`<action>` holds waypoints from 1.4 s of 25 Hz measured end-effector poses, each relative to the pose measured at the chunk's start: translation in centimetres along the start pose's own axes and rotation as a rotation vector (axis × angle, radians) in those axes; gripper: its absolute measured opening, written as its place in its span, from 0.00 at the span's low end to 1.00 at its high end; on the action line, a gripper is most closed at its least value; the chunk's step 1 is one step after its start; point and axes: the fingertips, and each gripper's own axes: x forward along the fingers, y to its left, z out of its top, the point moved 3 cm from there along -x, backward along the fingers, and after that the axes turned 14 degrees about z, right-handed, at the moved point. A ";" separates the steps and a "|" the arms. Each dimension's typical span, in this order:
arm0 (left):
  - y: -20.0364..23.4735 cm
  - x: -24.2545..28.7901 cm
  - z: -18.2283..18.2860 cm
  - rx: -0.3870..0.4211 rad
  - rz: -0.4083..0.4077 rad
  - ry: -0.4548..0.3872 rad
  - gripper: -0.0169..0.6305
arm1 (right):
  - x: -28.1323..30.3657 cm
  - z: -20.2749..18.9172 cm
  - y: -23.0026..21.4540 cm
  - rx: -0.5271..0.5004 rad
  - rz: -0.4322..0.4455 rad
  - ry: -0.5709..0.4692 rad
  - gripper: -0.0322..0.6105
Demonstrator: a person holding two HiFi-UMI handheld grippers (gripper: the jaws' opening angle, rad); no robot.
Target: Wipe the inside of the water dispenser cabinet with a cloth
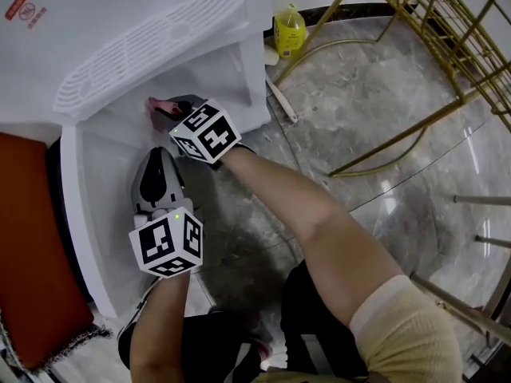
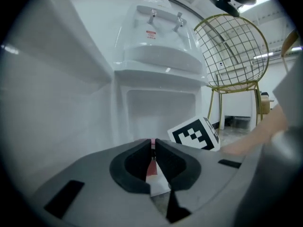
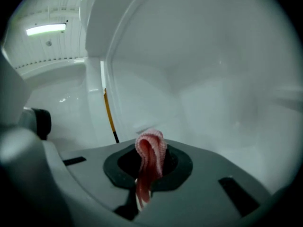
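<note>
One cloth (image 3: 150,151); wiping judged barely begun.
Right gripper (image 1: 168,112) jaws pinch it inside cabinet (image 1: 104,162), upper left; left gripper (image 2: 153,148) jaws closed.

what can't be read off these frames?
- Whether the cloth touches the cabinet wall: right gripper view, the right gripper's own body hides the contact.
- Pink sliver at the left gripper's shut jaws: left gripper view, too small to tell if gripped or behind.
- Yellow bottle's label: head view, too small.
</note>
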 end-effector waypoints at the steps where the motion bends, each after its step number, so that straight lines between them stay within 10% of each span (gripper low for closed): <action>1: -0.1 0.3 -0.5 0.015 -0.001 0.008 0.05 | -0.1 -0.4 -0.4 0.020 -0.008 0.004 0.09; 19: 0.7 1.8 -2.1 -0.045 -0.005 0.003 0.05 | 1.8 -2.4 0.1 0.254 0.036 -0.010 0.10; 35: 2.1 1.0 0.9 -0.116 0.035 -0.095 0.05 | -0.1 6.7 4.3 -0.145 0.189 -0.126 0.10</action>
